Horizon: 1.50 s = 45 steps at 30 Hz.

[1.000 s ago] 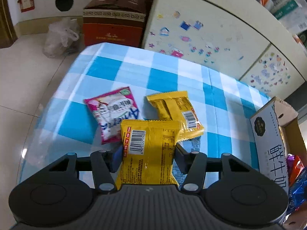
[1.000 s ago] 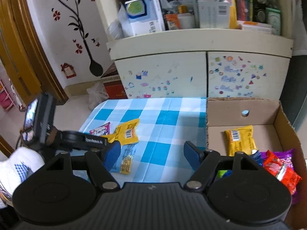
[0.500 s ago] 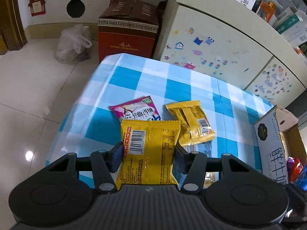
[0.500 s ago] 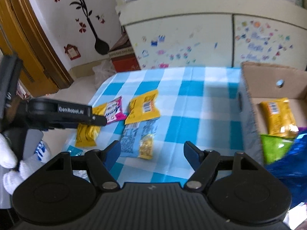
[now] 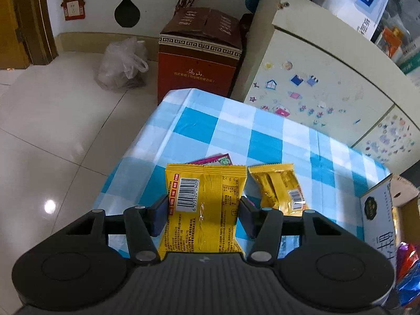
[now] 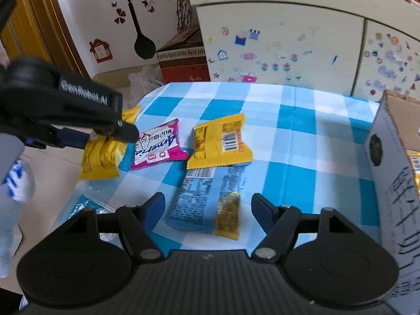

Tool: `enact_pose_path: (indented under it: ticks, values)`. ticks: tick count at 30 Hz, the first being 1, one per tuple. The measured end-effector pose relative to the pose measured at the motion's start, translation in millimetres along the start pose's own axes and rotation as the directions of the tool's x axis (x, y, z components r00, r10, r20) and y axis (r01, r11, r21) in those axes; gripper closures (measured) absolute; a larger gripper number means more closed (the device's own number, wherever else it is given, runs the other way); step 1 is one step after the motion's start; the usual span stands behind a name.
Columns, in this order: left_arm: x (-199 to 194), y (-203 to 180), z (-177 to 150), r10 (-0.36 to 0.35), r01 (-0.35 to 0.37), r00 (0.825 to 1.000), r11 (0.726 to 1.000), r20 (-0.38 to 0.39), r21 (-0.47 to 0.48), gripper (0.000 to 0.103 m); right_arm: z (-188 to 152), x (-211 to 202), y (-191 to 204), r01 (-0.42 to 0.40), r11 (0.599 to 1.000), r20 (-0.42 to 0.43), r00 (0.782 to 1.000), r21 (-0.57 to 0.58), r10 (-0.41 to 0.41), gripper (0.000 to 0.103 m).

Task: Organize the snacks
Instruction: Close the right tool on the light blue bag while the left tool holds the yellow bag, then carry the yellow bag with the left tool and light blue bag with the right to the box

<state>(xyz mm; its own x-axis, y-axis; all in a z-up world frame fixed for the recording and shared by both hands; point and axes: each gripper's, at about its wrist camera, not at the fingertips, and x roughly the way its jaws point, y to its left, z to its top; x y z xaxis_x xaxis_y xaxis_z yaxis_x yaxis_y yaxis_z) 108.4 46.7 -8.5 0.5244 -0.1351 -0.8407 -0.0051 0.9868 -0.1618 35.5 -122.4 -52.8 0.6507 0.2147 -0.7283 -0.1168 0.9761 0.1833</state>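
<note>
Lower now, my right tool [image 6: 207,207] hangs spread over the blue packet [image 6: 207,204]. Right of it, the carton [image 6: 393,173] shows one yellow packet. My left tool [image 5: 203,210] pinches a yellow snack [image 5: 203,207] above the worktop [image 5: 236,128].

The held yellow packet [image 5: 204,204] hides most of the pink packet [image 5: 214,159], while the cardboard box [image 6: 393,173] runs off the right edge, its contents mostly unseen.
</note>
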Motion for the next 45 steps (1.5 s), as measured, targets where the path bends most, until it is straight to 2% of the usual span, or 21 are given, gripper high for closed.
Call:
enact_pose_path:
  ticks: [3,8,12,14,25,30,34,40,45]
  values:
    - [-1,-1,2,-0.001,0.001,1.0,1.0,0.004,-0.003,0.043,1,10,8,0.014,1.0,-0.008,1.0,-0.008,-0.014,0.029]
    - [0,-1,2,-0.01,0.01,1.0,1.0,-0.001,-0.007,0.043,0,27,20,0.096,0.994,-0.025,0.995,-0.054,-0.097,0.03]
    - [-2,-3,2,-0.019,0.019,1.0,1.0,-0.001,0.0,0.043,-1,27,23,0.127,0.987,-0.02,0.991,-0.099,-0.129,0.046]
    - [-3,-4,1,-0.022,0.022,1.0,1.0,0.002,0.003,0.043,-1,24,19,0.111,0.989,-0.032,0.993,-0.098,-0.114,0.051]
    - [-21,-13,-10,-0.009,0.006,0.999,0.997,0.039,0.079,0.043,-6,-13,11,0.026,0.994,-0.113,0.993,-0.108,-0.038,0.051]
    - [-27,-15,-17,-0.001,-0.004,0.999,0.996,0.05,0.095,0.043,-4,-46,-1,-0.057,0.996,-0.127,0.991,-0.066,0.048,0.051]
    - [-29,-19,-25,0.012,-0.018,0.999,0.993,0.046,0.117,0.043,-8,-75,-13,-0.074,0.997,-0.1,0.992,-0.034,0.071,0.051]
    - [-33,-23,-38,0.027,-0.033,0.999,0.99,0.047,0.136,0.042,-13,-94,-33,-0.155,0.983,-0.036,0.987,0.099,0.159,0.051]
    - [-34,-22,-41,0.023,-0.027,0.999,0.991,0.033,0.129,0.042,-6,-98,-32,-0.202,0.976,0.0,0.979,0.078,0.202,0.051]
